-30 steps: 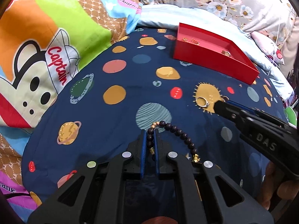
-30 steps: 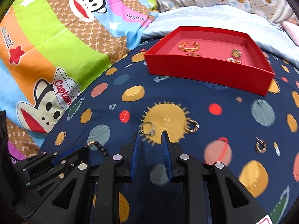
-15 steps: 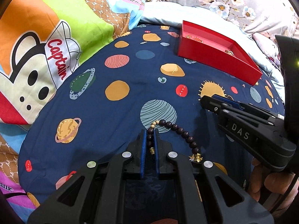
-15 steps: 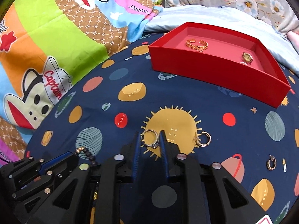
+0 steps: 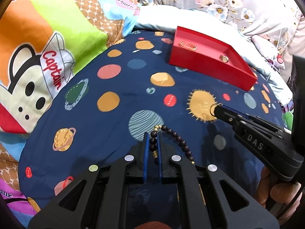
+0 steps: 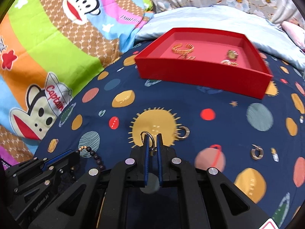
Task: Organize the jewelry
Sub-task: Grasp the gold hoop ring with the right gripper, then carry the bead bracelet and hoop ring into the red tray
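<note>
Since the earlier frame: right gripper [image 6: 152,143] had closed its spread jaws onto the silver ring [image 6: 146,137] on the yellow sun print; the left gripper [image 5: 152,145] kept its hold.
Left gripper: jaws were clenched on the dark bead bracelet [image 5: 172,134], whose loose end trailed to the right over the navy planet-print blanket [image 5: 122,87].
Right gripper: jaws were pinched on the ring, which stood up between the blue pads [image 6: 145,152].
Tray: the red tray [image 6: 200,74] sat on the far side of the blanket, holding a gold bangle [image 6: 183,48] and other gold pieces.
Writing: "Captain" in red on the cartoon monkey quilt [image 5: 51,38]; "DAS" in raised letters on the right gripper's body, read from the left wrist view.
Right wrist view only: a gold hoop [image 6: 183,132] just right of the sun print and a second earring [image 6: 257,152] farther right, both loose on the blanket.
Left wrist view only: a person's fingers [image 5: 280,190] around the right gripper's handle.
</note>
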The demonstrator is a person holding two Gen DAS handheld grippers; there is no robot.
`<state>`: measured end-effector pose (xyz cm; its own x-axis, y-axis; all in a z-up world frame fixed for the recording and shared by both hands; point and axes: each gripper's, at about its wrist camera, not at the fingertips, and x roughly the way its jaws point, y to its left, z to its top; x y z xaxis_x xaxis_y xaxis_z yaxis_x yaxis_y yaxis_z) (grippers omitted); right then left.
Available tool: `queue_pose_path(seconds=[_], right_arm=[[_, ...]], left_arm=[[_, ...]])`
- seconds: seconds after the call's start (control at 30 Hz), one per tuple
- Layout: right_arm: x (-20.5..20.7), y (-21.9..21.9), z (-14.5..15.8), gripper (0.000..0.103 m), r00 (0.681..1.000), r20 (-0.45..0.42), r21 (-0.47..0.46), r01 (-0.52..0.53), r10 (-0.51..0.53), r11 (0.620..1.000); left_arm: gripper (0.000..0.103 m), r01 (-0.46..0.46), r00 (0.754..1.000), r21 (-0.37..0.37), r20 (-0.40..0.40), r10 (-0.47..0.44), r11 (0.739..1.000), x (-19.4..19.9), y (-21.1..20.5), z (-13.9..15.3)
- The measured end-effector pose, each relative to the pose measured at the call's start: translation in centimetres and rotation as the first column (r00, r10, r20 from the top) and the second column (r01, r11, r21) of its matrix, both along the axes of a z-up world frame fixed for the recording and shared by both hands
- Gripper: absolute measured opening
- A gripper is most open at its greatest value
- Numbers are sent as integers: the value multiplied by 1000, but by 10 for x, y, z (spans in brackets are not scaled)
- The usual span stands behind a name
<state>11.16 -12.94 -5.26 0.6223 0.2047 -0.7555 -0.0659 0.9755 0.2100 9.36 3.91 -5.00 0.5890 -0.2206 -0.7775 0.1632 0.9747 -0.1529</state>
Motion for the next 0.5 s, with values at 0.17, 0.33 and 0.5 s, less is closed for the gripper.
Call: queue_pose_path(seconds=[0.17,0.33,0.5], right_arm=[[-12,-24,16,7,998,27,12,51,-51,999],[-22,-49,29,7,993,54,19,104,-105,994],[-27,-70,44,7,986,80,26,147,-149,989]], left_arm=[[7,28,999,-7,30,-28,1000,1,-13,15],[7,53,997,-13,58,-53,998,4,-26,29],[7,76,993,-21,88,-74,997,8,-40,43]])
